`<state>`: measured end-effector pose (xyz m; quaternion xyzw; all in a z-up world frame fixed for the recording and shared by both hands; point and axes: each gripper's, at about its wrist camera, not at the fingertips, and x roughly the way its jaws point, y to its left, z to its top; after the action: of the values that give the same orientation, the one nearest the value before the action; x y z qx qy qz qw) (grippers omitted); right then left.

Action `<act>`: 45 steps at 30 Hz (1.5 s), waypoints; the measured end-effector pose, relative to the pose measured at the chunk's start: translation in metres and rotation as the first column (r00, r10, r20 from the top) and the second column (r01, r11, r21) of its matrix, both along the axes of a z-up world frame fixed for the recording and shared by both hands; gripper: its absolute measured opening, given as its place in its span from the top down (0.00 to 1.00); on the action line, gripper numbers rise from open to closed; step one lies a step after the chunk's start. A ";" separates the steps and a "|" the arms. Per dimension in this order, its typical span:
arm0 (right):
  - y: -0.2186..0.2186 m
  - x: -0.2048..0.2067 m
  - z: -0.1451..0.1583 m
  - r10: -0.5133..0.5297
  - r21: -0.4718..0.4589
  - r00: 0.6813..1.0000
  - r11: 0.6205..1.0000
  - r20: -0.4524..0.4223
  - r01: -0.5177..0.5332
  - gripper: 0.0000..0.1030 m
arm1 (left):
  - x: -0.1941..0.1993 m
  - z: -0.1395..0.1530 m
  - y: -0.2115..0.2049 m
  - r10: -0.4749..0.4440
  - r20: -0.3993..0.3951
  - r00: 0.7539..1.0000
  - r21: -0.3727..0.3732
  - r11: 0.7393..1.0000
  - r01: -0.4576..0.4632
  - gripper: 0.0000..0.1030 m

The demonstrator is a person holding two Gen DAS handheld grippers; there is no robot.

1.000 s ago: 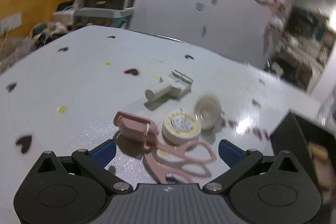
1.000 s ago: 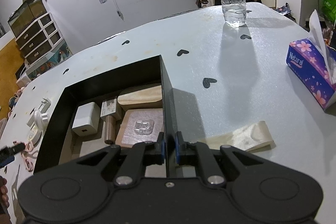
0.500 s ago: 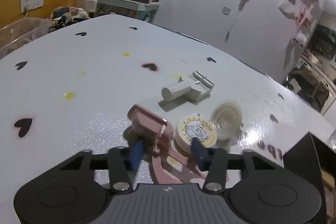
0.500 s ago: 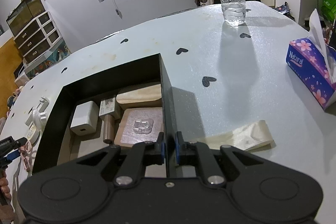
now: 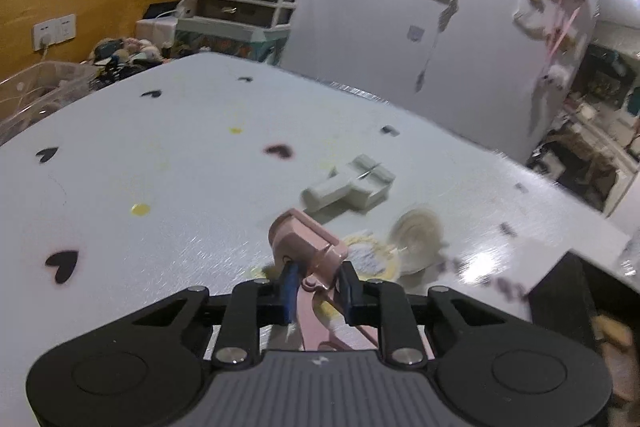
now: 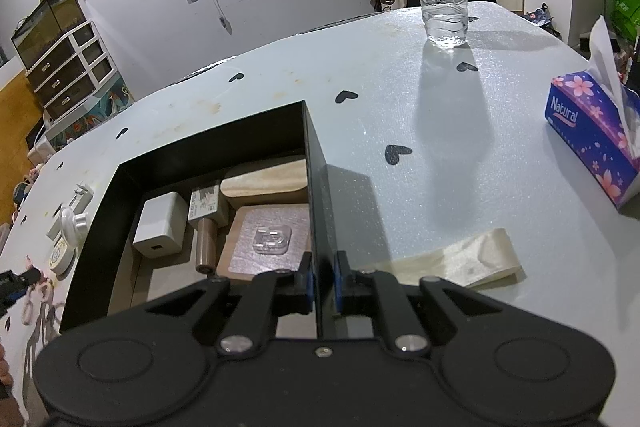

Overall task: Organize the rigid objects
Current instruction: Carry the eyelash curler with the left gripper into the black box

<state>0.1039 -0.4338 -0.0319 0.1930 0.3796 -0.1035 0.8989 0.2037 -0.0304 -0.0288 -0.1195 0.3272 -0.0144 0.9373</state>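
Pink eyelash curler [image 5: 306,247] sits clamped in my left tool [image 5: 318,291], apparently lifted off the table [image 5: 160,167], though blur makes that uncertain. My right tool [image 6: 322,281] is pinched on the black box [image 6: 316,195] wall. Several items are boxed already; white hook [image 5: 348,187], round tin [image 5: 372,259] and cap [image 5: 418,239] remain out.

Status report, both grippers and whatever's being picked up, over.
Left gripper shut on pink eyelash curler, lifted off table. Right gripper clamped on black box wall. Round tin and white hook lie just ahead.
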 end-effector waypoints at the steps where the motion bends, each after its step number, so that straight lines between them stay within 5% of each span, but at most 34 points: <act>1: 0.000 0.000 0.000 0.000 0.000 1.000 1.000 0.000 0.000 0.90 | -0.002 0.005 -0.001 -0.017 0.013 1.000 -0.009 1.000 0.018 0.78; 8: 0.000 0.000 -0.001 0.002 0.001 1.000 1.000 0.002 -0.002 0.90 | -0.017 0.038 -0.034 -0.204 0.132 0.970 -0.018 0.978 0.208 0.78; 18: -0.001 -0.001 0.000 0.003 0.011 1.000 1.000 0.012 -0.003 0.89 | -0.022 0.052 -0.118 -0.500 0.162 0.851 -0.038 0.858 0.512 0.78; 28: -0.003 -0.002 -0.001 0.009 0.022 1.000 1.000 0.019 -0.009 0.89 | -0.024 0.027 -0.204 -0.769 0.056 0.637 0.187 0.634 0.750 0.78; 33: -0.003 -0.003 -0.002 0.007 0.027 1.000 1.000 0.022 -0.007 0.88 | -0.023 0.007 -0.224 -0.821 -0.022 0.570 0.279 0.543 0.792 0.78; 38: -0.005 -0.003 -0.003 0.008 0.032 1.000 0.999 0.025 -0.009 0.88 | -0.020 -0.002 -0.226 -0.823 -0.053 0.565 0.269 0.533 0.802 0.78; 42: -0.005 -0.003 -0.003 0.009 0.032 1.000 0.999 0.025 -0.009 0.88 | -0.021 -0.002 -0.221 -0.806 -0.047 0.591 0.237 0.565 0.790 0.76; 45: -0.005 -0.003 -0.003 0.008 0.032 1.000 0.999 0.025 -0.009 0.88 | -0.018 -0.001 -0.216 -0.786 -0.049 0.617 0.196 0.598 0.777 0.57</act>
<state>0.1006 -0.4389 -0.0351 0.2070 0.3708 -0.0913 0.9007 0.1853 -0.2465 -0.0298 0.1298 0.3264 -0.3927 0.8500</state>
